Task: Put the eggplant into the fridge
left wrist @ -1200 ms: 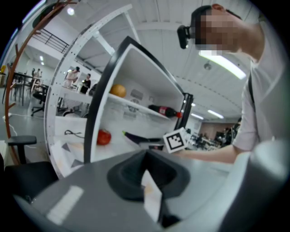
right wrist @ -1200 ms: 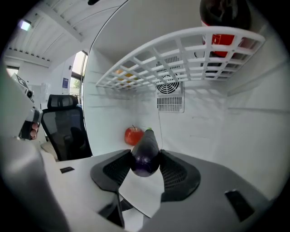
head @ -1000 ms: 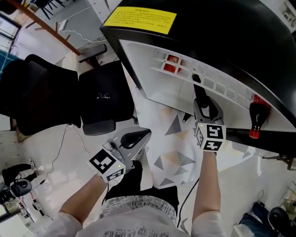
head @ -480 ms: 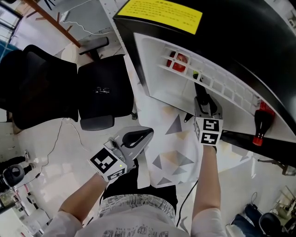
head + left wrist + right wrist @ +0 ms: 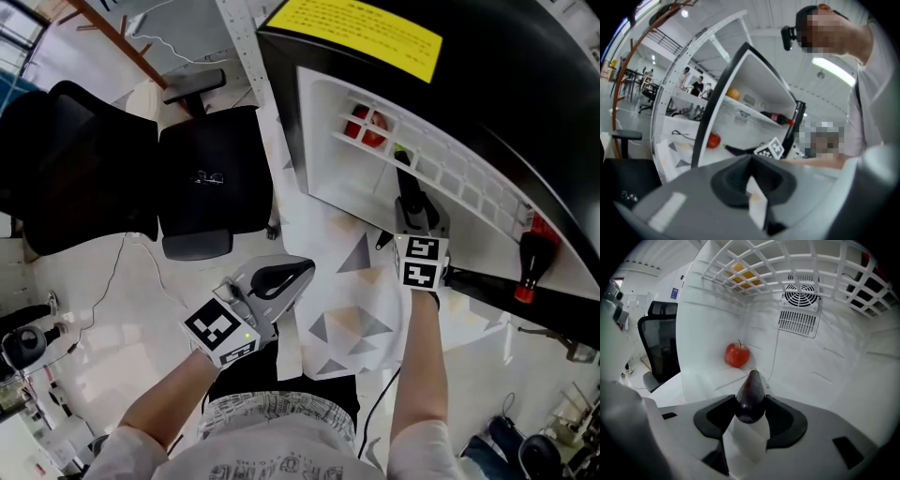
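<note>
The dark purple eggplant [image 5: 750,392] sits lengthwise between the jaws of my right gripper [image 5: 750,401], which is shut on it, green tip pointing into the fridge. In the head view the right gripper [image 5: 410,194] reaches into the open white fridge [image 5: 328,169], under a wire shelf [image 5: 450,169], with the eggplant [image 5: 402,176] ahead of it. The eggplant hangs just above the fridge floor, a short way from a red fruit [image 5: 737,355]. My left gripper [image 5: 302,269] is held back outside the fridge, low and to the left, shut and empty [image 5: 751,161].
An orange fruit [image 5: 743,270] lies on the wire shelf above. A red-capped dark bottle [image 5: 527,267] stands in the fridge door at the right. A black office chair [image 5: 206,183] stands left of the fridge. A patterned white cloth [image 5: 352,319] covers the floor below.
The right gripper has sunk a little with the eggplant and rolled slightly inside the fridge. The left gripper has stayed where it was.
</note>
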### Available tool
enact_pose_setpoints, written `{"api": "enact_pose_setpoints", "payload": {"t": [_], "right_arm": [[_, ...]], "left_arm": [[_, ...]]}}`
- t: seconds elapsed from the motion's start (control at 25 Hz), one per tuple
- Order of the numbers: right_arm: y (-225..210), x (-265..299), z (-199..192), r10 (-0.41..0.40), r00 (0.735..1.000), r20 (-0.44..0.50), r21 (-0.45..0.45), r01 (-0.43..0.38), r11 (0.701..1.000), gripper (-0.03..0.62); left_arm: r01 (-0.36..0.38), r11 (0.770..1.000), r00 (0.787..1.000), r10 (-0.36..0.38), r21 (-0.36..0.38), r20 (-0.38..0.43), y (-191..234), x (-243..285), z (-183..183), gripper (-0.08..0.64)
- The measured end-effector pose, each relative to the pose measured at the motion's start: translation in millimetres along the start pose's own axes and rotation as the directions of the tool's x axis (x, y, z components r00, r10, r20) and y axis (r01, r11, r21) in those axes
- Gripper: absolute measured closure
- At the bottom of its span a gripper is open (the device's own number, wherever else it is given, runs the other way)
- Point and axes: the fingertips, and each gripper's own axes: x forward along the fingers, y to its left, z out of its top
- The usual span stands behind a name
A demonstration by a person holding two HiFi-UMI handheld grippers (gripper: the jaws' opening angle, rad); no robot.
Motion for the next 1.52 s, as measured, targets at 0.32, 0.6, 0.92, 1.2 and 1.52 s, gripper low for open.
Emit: {"api": "enact_pose_setpoints", "payload": {"t": [0.32, 0.6, 0.92, 1.2, 1.52], "right_arm": [[0, 6, -8, 0.033, 0.999, -0.039, 0.048, -0.031, 0.998, 0.391], [0, 6, -9, 0.060, 0.997, -0.053, 0.067, -0.057, 0.996, 0.371], [2, 5, -11, 0.072, 0.996, -0.052, 0.080, -0.067, 0.995, 0.361], [2, 2, -9, 0.073, 0.997, -0.040, 0.081, -0.070, 0.994, 0.359], [6, -13, 1, 0.081, 0.996, -0.021, 0.068, -0.080, 0.994, 0.347]], "left_arm": [[0.007, 1.000, 1.000, -0.007, 0.004, 0.001, -1, 3, 3, 0.554], [0.014, 1.000, 1.000, -0.014, 0.012, 0.000, -3, 3, 9, 0.554], [0.019, 0.999, 1.000, -0.018, 0.027, -0.003, -4, 3, 13, 0.554], [0.024, 0.999, 1.000, -0.023, 0.039, -0.010, -7, 3, 14, 0.554], [0.036, 0.998, 0.999, -0.035, 0.052, -0.013, -12, 3, 18, 0.554]]}}
